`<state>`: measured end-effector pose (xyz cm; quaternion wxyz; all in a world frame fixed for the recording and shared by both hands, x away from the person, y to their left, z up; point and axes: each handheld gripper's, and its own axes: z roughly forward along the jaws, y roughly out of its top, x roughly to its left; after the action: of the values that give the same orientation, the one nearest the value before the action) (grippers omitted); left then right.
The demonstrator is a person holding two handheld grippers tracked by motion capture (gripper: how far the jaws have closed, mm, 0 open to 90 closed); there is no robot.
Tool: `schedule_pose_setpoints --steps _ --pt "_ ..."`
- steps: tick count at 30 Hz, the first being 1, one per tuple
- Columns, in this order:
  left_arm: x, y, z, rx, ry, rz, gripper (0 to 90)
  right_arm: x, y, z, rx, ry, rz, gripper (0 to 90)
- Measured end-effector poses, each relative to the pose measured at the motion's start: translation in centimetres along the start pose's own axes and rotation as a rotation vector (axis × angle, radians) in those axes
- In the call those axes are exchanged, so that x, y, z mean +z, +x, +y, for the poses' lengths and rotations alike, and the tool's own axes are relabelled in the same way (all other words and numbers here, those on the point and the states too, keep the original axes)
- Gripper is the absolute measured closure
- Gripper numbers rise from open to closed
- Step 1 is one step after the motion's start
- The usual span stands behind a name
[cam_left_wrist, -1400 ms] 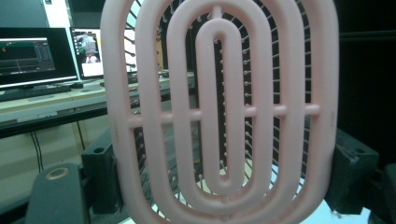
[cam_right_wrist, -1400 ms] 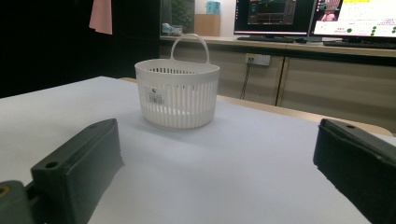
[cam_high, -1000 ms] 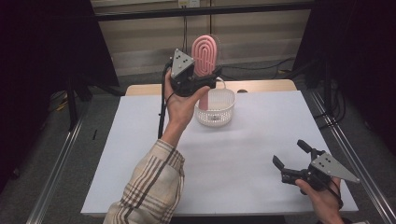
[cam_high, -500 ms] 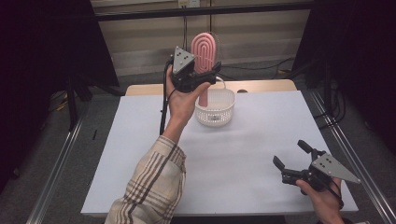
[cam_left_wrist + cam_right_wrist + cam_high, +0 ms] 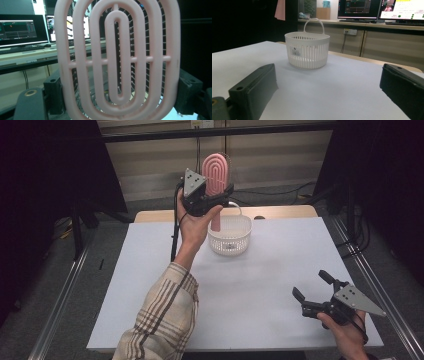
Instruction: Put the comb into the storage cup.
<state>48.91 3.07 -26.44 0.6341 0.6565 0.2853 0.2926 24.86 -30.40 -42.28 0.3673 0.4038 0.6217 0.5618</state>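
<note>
Pink hairbrush [image 5: 217,175], upright above the white basket [image 5: 230,236], clamped in the left gripper [image 5: 212,202]; the left gripper view resolves its oval slotted back [image 5: 117,62] and bristles between the fingers [image 5: 53,95]. Right gripper [image 5: 312,292], fingers apart and empty, rests low over the tabletop [image 5: 260,285]. Basket sticker [image 5: 296,52]: unreadable.

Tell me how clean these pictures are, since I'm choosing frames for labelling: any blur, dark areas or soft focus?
High view: the table is evenly lit, the surroundings fall into black. Left gripper view: the pink brush sits very close and slightly soft, with dim monitors behind. Right gripper view: the white basket is sharp, the near jaws soft and dark.
</note>
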Motion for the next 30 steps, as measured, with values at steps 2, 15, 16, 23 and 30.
schedule_pose_setpoints --steps 2,15,16,23,30 --pt "0.2 0.0 -0.1 0.003 0.002 -0.001 19.1 0.0 0.0 0.0 0.001 0.0 0.0 0.2" --pt "0.7 0.0 -0.6 0.019 0.0 0.006 19.1 -0.1 0.0 0.0 0.005 -0.001 0.0 0.3" --pt "0.8 -0.1 -0.7 0.026 -0.001 0.008 19.1 0.0 0.0 0.0 0.005 -0.001 0.0 0.3" --pt "1.7 -0.6 -1.4 0.013 0.007 0.005 19.1 -0.1 0.0 0.0 0.003 -0.001 0.001 0.3" --pt "2.2 -0.8 -2.0 0.022 0.009 0.023 19.1 -0.1 0.0 0.0 0.001 -0.003 0.003 0.4"
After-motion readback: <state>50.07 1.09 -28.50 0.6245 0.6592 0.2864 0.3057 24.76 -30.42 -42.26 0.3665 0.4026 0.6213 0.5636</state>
